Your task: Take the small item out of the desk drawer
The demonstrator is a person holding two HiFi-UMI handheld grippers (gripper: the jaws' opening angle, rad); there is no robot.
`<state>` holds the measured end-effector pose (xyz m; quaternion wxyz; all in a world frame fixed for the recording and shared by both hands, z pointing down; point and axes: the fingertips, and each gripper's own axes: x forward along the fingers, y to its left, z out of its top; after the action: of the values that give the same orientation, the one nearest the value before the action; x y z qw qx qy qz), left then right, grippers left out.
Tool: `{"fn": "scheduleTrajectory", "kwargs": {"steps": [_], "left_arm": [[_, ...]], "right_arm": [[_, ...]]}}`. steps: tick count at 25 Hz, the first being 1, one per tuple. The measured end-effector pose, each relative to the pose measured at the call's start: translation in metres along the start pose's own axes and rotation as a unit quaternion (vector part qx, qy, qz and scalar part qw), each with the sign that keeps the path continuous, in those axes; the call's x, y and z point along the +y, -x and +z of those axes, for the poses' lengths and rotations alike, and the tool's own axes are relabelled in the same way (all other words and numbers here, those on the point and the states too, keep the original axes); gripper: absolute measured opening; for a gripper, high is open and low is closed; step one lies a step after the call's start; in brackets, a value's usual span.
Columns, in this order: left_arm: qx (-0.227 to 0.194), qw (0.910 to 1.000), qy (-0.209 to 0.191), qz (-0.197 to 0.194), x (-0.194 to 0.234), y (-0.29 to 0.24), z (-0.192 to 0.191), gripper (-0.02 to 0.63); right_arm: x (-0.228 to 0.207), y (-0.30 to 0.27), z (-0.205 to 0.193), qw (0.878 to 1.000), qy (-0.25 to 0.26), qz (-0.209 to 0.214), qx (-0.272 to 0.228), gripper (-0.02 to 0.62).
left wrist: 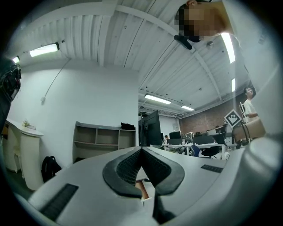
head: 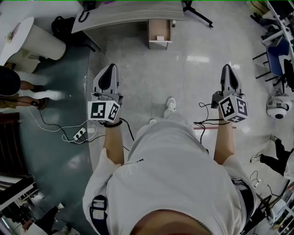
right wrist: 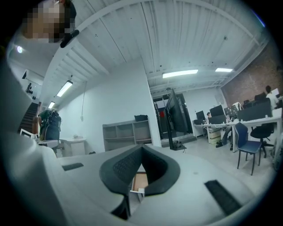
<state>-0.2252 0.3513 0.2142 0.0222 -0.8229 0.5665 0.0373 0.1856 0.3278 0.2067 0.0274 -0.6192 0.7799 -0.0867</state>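
The desk (head: pixel 124 13) stands a few steps ahead across the floor, with its wooden drawer (head: pixel 159 33) pulled open. A small pale item (head: pixel 160 38) lies near the drawer's front. My left gripper (head: pixel 110 69) and right gripper (head: pixel 228 69) are held out at waist height, far short of the desk. Both point toward it and both are shut with nothing in them. In the left gripper view the closed gripper (left wrist: pixel 142 149) frames a sliver of the drawer (left wrist: pixel 142 190). The right gripper (right wrist: pixel 142 147) likewise shows the drawer (right wrist: pixel 138 181) below its touching tips.
A white round stand (head: pixel 39 41) and another person's feet (head: pixel 43 96) are at the left. A power strip (head: pixel 79 134) with cables lies on the floor. At the right are a blue chair (head: pixel 278 55) and a white domed device (head: pixel 278 108). Tripod legs (head: pixel 197 13) stand beside the desk.
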Motion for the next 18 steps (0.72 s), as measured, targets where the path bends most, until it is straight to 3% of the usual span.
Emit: {"fn": "scheduleTrajectory", "kwargs": {"steps": [18], "left_arm": [[0.036,0.9992,-0.017,0.008,-0.03,-0.176,-0.024,-0.002]], "right_arm": [[-0.093,-0.158,-0.012,0.998,-0.019,0.051,0.037,-0.002]]}}
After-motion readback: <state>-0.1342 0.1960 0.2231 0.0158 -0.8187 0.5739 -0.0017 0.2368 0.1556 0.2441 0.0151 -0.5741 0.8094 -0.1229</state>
